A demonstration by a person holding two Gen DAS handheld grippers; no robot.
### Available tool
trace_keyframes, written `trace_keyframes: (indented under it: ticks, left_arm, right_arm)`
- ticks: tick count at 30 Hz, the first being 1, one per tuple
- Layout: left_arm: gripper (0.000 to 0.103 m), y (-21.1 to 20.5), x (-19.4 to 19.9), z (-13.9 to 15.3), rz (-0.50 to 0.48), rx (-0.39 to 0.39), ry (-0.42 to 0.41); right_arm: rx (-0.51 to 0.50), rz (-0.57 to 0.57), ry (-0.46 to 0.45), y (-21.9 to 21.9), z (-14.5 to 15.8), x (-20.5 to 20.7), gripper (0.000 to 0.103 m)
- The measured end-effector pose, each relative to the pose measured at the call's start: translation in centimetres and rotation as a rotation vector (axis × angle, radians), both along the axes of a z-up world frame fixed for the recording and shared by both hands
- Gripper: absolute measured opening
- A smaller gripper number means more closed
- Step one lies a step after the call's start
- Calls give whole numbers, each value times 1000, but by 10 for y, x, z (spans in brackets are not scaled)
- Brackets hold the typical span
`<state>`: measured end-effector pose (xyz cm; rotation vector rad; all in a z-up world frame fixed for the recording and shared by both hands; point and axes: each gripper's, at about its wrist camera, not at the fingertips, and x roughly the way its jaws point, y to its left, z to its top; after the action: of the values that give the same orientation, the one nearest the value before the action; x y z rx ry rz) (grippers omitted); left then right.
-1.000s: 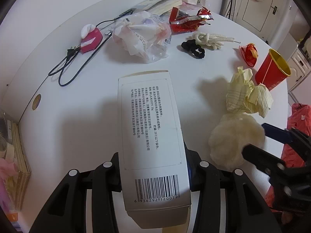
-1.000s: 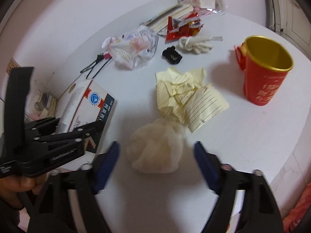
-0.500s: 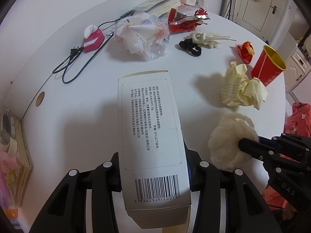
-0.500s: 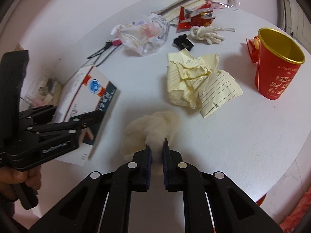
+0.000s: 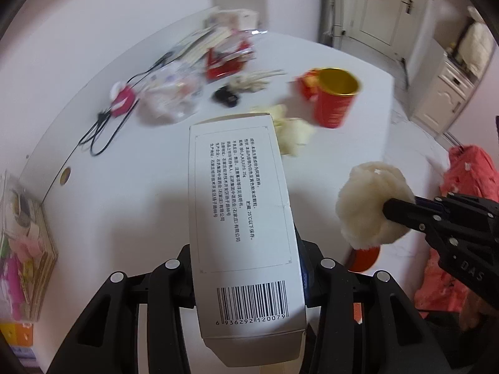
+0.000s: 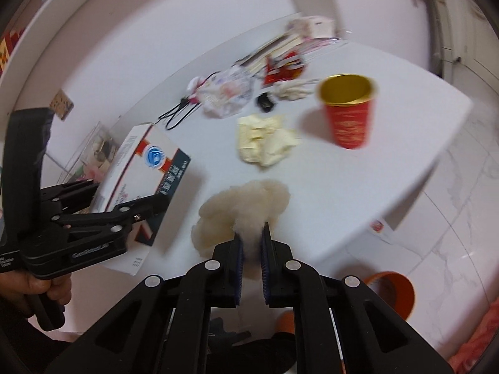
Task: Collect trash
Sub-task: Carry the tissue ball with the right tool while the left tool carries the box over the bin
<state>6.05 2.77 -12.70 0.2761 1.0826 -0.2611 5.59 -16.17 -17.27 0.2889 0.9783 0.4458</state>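
My left gripper (image 5: 246, 268) is shut on a white carton box (image 5: 240, 212) with a barcode, held above the white table (image 5: 124, 193); it also shows in the right wrist view (image 6: 146, 168). My right gripper (image 6: 251, 243) is shut on a cream fluffy wad (image 6: 246, 208), lifted off the table near its front edge; the wad also shows in the left wrist view (image 5: 371, 202). Crumpled yellow paper (image 6: 265, 143) and a red cup with gold inside (image 6: 349, 115) stay on the table.
At the back lie a crumpled plastic bag (image 6: 227, 93), a red snack wrapper (image 6: 283, 65), a knotted white rope (image 6: 293, 88), a black hair tie (image 6: 265, 101) and a black cable (image 5: 99, 131). An orange bin (image 6: 389, 293) stands on the floor below the table edge.
Both grippers have pulled back and up from the table. The right gripper, shut on the wad, has lifted it off the surface. The box stays gripped in the left.
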Motion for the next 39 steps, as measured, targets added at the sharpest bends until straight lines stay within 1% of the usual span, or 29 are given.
trace_keyframes:
  ticks: [3,6,9,12,13,14,15,18,19,22,24,27,30,31,33,36,39]
  left_arm:
    - [46,-35,-16,9,-74,-8,-11]
    - [46,-74,-27,10,-156,-15,-7]
    - [46,-114,-34,0,-253,-29,21]
    - [46,-154,-38,-18,-341,-44,57]
    - [46,-171,-38,-31,-375,-49,84]
    - [46,-176,-36,-39,-389,-57,102]
    - [46,-189,-35,-53,-408,-61,125]
    - [46,-212,-30,-85,-449,-57,166]
    - [46,-221,-27,-104,-463,-57,185]
    - [46,-239,-25,-140,-470,-42,233]
    - [46,-249,-23,-161,-473,-29,250]
    - [46,-260,-21,-193,-469,-31,285]
    - [46,-268,-14,-234,-451,-16,340]
    - [46,-273,-12,-244,-448,-14,361]
    - [46,-275,-11,-258,-446,-9,373]
    - [46,-278,-10,-281,-454,11,405]
    - [46,-279,-8,-298,-458,18,425]
  right_arm:
    - [-2,-56,-2,-34,3,-19,10]
    - [1,-137,15,-74,-2,-41,10]
    - [1,-214,39,-106,-12,-56,10]
    - [-1,-294,79,-138,-31,-71,10]
    - [-9,-325,94,-150,-40,-76,10]
    - [-15,-347,112,-159,-49,-79,10]
    - [-14,-367,131,-167,-58,-82,10]
    - [-32,-432,189,-192,-95,-91,10]
    - [-33,-451,207,-200,-108,-94,10]
    - [-37,-494,252,-215,-146,-94,10]
    - [-36,-515,273,-220,-169,-91,10]
    - [-42,-541,314,-231,-210,-88,10]
    - [-51,-555,354,-236,-248,-80,10]
    - [-50,-557,364,-237,-258,-77,10]
    - [-48,-565,385,-236,-284,-65,10]
    - [-51,-578,418,-239,-315,-61,10]
    - [-52,-582,457,-239,-349,-50,10]
